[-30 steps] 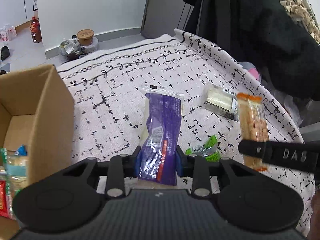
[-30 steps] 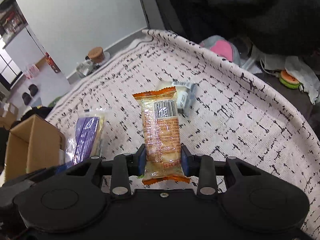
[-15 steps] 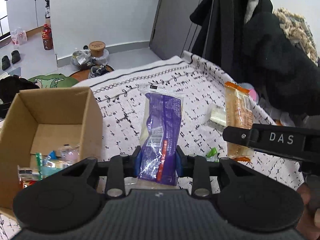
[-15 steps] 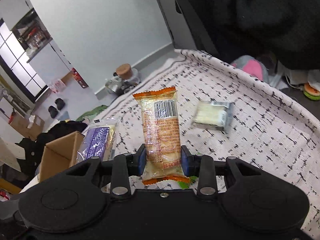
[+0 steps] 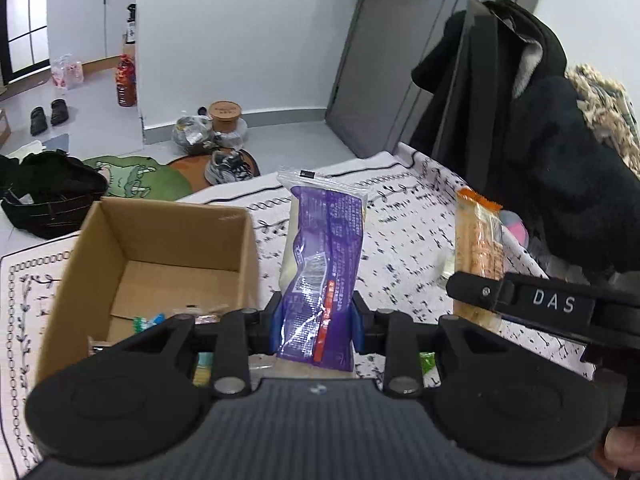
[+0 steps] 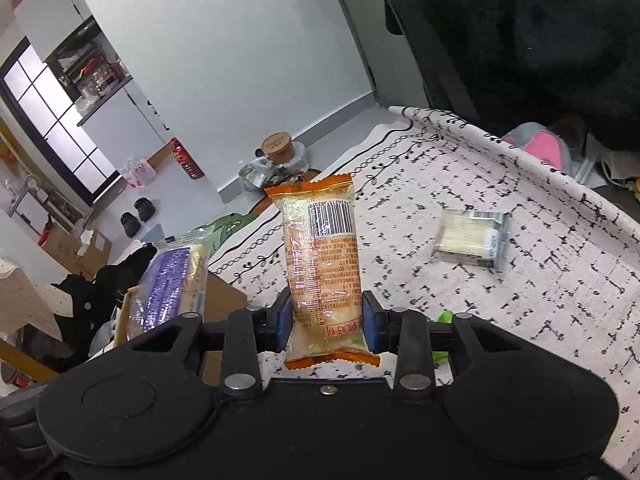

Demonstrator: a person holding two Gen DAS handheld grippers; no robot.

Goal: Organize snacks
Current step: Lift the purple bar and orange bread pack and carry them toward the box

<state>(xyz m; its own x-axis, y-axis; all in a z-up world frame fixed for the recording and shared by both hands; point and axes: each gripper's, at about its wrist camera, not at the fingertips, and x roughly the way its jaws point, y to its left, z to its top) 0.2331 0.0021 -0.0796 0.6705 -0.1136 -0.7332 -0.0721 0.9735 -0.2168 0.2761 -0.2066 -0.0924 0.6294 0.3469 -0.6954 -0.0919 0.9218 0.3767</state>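
2 light, crinkly, slippery film packs, purple snack pack pinched in left gripper, orange snack pack in right gripper; best gripped low across width.

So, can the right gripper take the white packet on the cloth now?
Probably not yet: the right gripper is shut on the orange snack, so its jaws are full. The white packet itself lies uncovered.

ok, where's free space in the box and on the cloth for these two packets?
Cardboard box: back half of the floor is bare; small snacks crowd the near end. Tablecloth: open between the orange packet and the clear-wrapped snack, and right of it.
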